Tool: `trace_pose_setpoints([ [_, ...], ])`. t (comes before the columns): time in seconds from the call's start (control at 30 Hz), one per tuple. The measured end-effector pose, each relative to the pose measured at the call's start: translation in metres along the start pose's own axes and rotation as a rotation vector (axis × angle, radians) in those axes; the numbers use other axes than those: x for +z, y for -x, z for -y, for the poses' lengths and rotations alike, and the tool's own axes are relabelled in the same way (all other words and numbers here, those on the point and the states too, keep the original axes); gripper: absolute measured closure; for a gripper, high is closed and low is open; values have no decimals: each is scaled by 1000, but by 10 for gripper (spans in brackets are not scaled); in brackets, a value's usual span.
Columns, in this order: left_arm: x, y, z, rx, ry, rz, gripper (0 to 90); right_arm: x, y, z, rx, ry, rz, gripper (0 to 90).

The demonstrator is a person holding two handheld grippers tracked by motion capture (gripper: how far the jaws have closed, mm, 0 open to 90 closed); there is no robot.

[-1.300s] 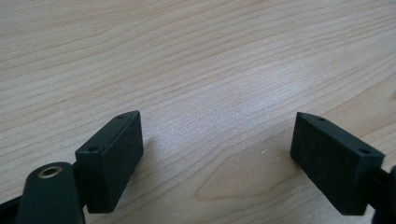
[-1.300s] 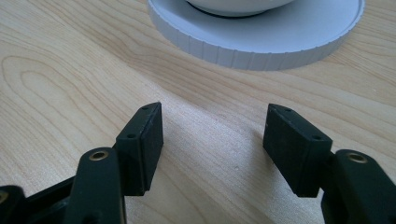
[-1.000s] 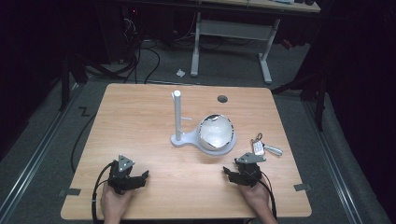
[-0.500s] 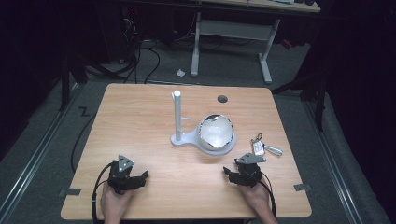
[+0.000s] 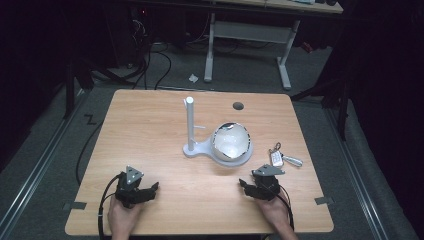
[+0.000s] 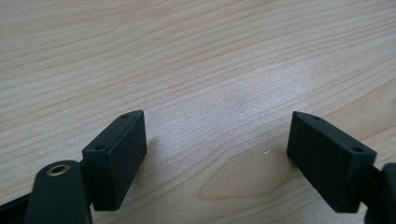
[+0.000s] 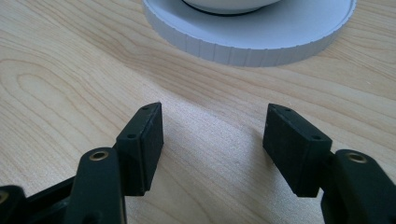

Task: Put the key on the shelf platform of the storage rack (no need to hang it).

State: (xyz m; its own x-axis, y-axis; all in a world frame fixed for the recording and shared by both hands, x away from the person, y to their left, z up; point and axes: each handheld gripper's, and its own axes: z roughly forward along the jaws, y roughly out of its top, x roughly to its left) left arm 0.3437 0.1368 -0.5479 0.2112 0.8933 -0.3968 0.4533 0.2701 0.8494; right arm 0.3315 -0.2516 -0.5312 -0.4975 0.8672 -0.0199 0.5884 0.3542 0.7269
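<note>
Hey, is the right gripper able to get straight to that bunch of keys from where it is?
Probably yes. The right gripper is open, and the keys lie apart from the white stand, with only bare table between gripper and keys.

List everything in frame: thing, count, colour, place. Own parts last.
table: 1, light wood, centre of the high view
stand: 1, white, upright post on a flat base, mid-table; its round part lies close ahead of the right gripper
bowl: 1, white inside with a dark rim, on the stand's round part
keys: 1 bunch with a fob, silver-grey, on the table right of the bowl
hole: 1, dark, far edge of the table
desk frame: 1, white legs, on the floor behind the table
cables: several, black, on the floor beyond the table
left gripper: 1, black, near-left table edge, jaws open over bare wood
right gripper: 1, black, near-right table edge, jaws open, empty
</note>
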Motion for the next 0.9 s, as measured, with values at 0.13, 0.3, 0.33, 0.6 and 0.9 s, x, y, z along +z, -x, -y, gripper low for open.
trace_pose_setpoints([
  [0.13, 0, 0, 0, 0, 0, 0, 204, 0, 0, 0, 1, 0, 1, 384],
  [0.3, 0, 0, 0, 1, 0, 0, 204, -1, 0, 0, 2, -7, 2, 397],
  [0.33, 0, 0, 0, 1, -1, 0, 204, -1, 0, 0, 4, -9, 7, 400],
  [0.6, 0, 0, 0, -1, -1, 2, 203, -7, 1, -1, 0, -15, 24, 416],
  [0.9, -1, 1, 1, 10, -11, 23, 199, -28, 11, 0, 39, 24, 33, 411],
])
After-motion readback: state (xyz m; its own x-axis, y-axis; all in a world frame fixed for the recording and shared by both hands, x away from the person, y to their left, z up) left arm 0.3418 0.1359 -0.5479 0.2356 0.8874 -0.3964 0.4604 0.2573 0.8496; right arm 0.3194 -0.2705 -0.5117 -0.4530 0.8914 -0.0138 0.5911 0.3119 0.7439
